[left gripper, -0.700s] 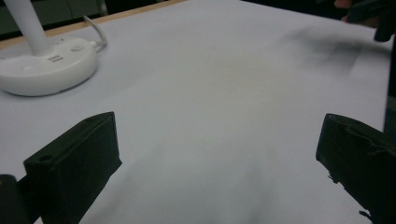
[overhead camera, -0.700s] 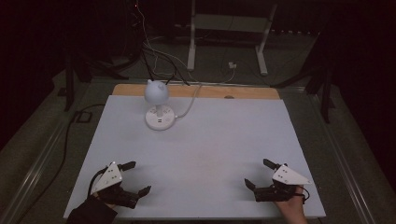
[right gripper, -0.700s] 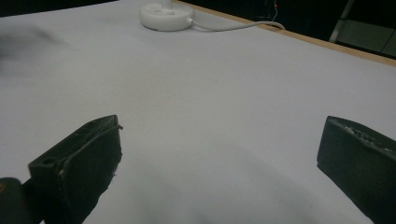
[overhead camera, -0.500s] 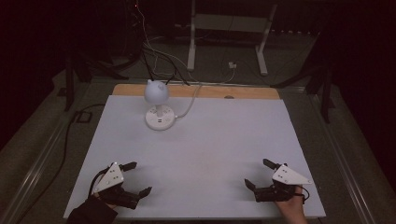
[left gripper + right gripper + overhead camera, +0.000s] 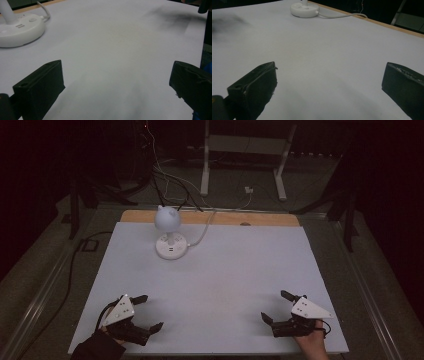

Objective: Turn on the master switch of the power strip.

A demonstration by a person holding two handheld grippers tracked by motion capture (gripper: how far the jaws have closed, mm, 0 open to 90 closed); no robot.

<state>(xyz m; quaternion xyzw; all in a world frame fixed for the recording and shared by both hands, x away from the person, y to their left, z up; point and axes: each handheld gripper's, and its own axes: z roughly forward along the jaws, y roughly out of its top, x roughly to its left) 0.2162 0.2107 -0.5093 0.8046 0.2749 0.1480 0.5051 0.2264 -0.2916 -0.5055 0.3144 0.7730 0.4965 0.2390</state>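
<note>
Both the left gripper [image 5: 145,314] and the right gripper [image 5: 281,307] rest near the tabletop's [image 5: 240,270] front corners, jaws apart and empty. The lamp [image 5: 169,234] stands near the back edge; a careless reach could snag its cord [image 5: 202,236] and topple it.

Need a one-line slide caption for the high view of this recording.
Two open grippers, left and right, rest near the table's front edge; a white lamp stands at the back.

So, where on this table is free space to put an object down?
The white table top is bare between the lamp at the far left and the open left gripper and right gripper at the near edge. The far right side is free too. The only crowded spot is the lamp base and its cable.
</note>
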